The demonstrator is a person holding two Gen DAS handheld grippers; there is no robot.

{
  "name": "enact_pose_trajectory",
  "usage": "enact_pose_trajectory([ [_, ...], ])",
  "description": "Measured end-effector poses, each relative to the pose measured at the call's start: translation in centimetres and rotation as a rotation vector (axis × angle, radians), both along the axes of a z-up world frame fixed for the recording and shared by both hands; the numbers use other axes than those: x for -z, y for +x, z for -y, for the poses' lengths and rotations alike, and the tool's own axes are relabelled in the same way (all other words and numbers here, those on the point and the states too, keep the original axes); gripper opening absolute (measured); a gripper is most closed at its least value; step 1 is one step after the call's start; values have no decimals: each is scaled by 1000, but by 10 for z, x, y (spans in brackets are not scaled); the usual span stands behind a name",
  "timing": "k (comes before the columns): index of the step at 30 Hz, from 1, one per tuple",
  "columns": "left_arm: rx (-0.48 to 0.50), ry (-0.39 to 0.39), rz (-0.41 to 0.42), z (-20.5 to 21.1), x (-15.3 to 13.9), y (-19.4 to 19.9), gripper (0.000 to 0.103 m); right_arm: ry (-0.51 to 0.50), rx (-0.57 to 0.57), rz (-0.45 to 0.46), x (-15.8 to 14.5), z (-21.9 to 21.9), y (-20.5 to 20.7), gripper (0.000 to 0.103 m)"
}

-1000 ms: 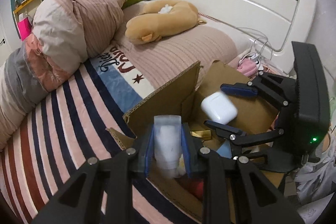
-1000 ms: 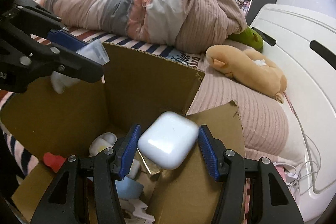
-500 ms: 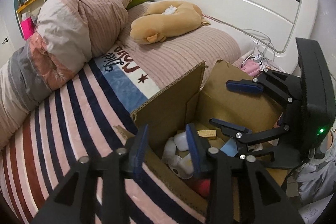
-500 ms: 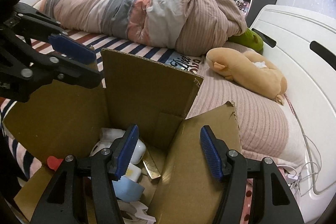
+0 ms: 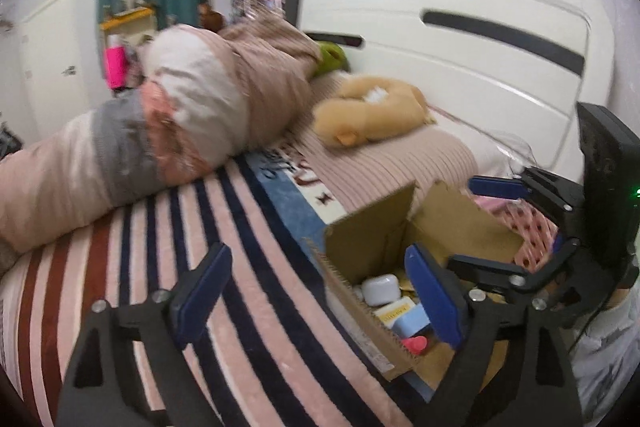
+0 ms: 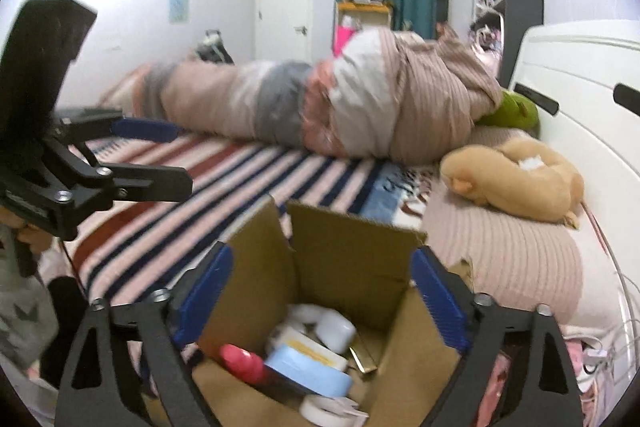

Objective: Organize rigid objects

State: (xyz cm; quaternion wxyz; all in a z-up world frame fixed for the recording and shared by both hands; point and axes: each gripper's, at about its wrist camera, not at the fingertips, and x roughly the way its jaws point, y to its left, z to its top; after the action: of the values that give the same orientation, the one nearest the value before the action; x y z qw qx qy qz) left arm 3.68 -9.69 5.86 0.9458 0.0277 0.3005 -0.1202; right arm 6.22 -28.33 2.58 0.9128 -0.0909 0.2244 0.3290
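An open cardboard box (image 5: 372, 247) (image 6: 352, 251) stands on the striped bed near the headboard. Inside it lie a white earbud case (image 5: 380, 289) (image 6: 336, 329), a pale blue tin (image 6: 308, 367), a pink-red item (image 6: 240, 359) and other small things. My left gripper (image 5: 320, 291) (image 6: 160, 155) hovers left of the box, its jaws opening wide with nothing between them. Above the box's near side, my right gripper (image 6: 320, 299) (image 5: 492, 227) is also opening and holds nothing.
A rolled pink and grey duvet (image 5: 168, 139) lies across the bed. A tan plush toy (image 6: 516, 183) and a green one (image 6: 512, 111) rest by the white headboard (image 5: 480, 67). Cables (image 6: 600, 351) lie at the right edge. The striped blanket (image 5: 180, 227) stretches left of the box.
The left gripper let go of a translucent bottle and the right let go of the white case; both now lie in the box. Both grippers opened wide, rose and drew back.
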Motion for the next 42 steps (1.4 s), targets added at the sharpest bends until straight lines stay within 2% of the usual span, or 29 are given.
enact_pose_trajectory([
  [2, -55, -16, 26, -8, -1, -11, 90, 35, -24, 24, -7, 1, -7, 103],
  [5, -139, -37, 61, -18, 2, -25, 97, 92, -55, 39, -13, 3, -20, 103],
  [7, -186, -50, 86, -25, 6, -34, 98, 105, -63, 44, -13, 3, -25, 103],
  [14, -255, -78, 68, -42, 24, -47, 98, 99, -51, 28, 4, -5, -33, 103],
  [20, -278, -94, 72, -50, 26, -53, 98, 109, -70, 19, 8, -14, -39, 103],
  [42, -305, -76, 78, -50, 28, -59, 98, 111, -78, 22, 7, -16, -41, 103],
])
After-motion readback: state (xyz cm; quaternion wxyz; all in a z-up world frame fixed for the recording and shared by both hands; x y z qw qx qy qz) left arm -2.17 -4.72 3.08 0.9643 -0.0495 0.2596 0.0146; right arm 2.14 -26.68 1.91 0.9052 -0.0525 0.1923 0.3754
